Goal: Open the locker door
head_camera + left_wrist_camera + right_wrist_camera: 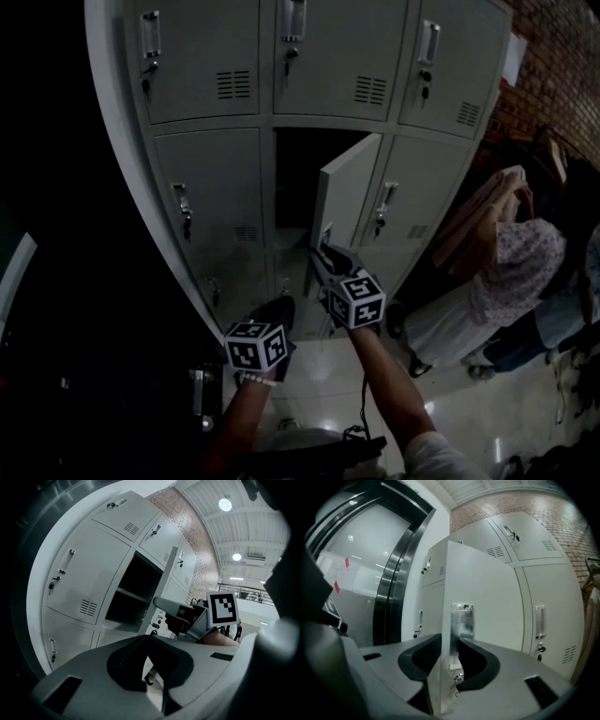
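**A:** Look at the right gripper (449,641). Its jaws sit either side of the locker door (345,192), right at the free edge. One pad is on the inner face and the other is against the handle plate (462,620). That's a firm pinch on the door.

**B:** And the door stands well out from the bank of lockers (206,75). It's the middle one in the middle row, hinged on its right, with the free edge pointing out toward the person. The open compartment (295,178) is dark, with one shelf (131,595) crossing it.

**A:** How much room is there on the hinge side?

**B:** It's tight. The door angles out in front of the neighbouring door (422,187). Further right a person (520,267) stands on the floor (469,412), well clear of the door's edge.

**A:** What about the left gripper (149,637)?

**B:** It's low and left of the other one, below the opening and touching nothing. Its jaw tips are together with nothing between them.

**A:** And the surroundings?

**B:** There's pale, glossy floor, grey metal fronts with vents and small keys, and a brick wall (553,56) on the right. Round ceiling lights (225,504) are overhead, and a dark framed panel (393,573) is beyond the lockers' left end.
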Demonstrator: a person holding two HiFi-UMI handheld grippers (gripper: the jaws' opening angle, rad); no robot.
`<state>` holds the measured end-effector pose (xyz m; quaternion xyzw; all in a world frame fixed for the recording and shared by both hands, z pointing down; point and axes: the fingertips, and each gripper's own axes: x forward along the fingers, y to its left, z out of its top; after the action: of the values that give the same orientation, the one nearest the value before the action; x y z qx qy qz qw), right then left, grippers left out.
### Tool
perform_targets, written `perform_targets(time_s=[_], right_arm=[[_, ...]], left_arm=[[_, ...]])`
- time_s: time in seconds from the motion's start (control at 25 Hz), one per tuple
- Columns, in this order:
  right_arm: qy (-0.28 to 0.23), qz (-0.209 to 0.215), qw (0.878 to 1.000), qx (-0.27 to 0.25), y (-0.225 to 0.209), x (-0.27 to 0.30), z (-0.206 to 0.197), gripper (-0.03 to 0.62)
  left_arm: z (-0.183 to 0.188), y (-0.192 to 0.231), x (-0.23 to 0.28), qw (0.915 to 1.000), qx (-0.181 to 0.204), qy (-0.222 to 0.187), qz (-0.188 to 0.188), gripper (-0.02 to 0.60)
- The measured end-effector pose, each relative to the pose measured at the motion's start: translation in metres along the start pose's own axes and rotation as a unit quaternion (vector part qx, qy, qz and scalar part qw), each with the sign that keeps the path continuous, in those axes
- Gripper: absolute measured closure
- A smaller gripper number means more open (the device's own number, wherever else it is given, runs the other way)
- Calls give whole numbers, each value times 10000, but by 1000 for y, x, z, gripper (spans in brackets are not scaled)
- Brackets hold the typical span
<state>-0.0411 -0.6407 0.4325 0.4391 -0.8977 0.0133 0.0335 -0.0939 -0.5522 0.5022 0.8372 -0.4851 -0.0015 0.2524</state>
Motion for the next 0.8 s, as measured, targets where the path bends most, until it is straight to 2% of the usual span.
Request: perform_targets(time_s=[0.4, 0.56, 0.8], right_arm=[[-112, -489, 9984, -280, -26, -64, -4, 444], [-118, -613, 9978, -234, -37, -91, -7, 500], [-101, -974, 9952, -89, -70, -125, -10, 519]], left_arm=[[-13, -31, 12, 9995, 45, 148, -271, 592], [-19, -43, 16, 9992, 43, 188, -364, 592], [-27, -61, 20, 9986, 66, 255, -456, 592]])
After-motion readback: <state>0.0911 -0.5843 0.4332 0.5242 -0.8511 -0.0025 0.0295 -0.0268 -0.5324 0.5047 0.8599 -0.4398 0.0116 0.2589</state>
